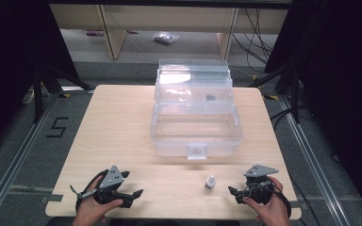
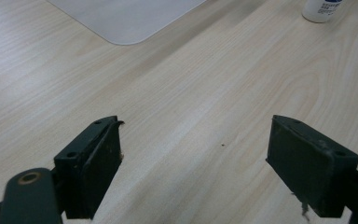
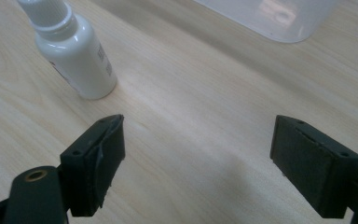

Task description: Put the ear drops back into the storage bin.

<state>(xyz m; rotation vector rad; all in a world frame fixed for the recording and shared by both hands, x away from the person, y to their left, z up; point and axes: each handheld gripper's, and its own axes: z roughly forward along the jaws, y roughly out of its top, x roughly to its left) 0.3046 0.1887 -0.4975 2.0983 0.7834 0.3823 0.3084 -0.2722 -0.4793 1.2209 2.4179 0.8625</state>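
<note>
A small white bottle (image 1: 210,181) stands upright on the wooden table (image 1: 122,127), near the front edge. It also stands at the top left in the right gripper view as the white bottle (image 3: 74,53), and at the top right edge in the left gripper view as the bottle (image 2: 321,9). My right gripper (image 1: 233,192) rests on the table just right of the bottle, jaws open with nothing between them (image 3: 198,163). At the front left my left gripper (image 1: 133,184) lies open over bare wood (image 2: 193,163).
A clear plastic box (image 1: 195,134) with its lid (image 1: 193,80) raised stands at the middle back of the table; a small dark item (image 1: 210,98) lies in its upper tray. Dark curtains flank the table, with cables on the floor behind.
</note>
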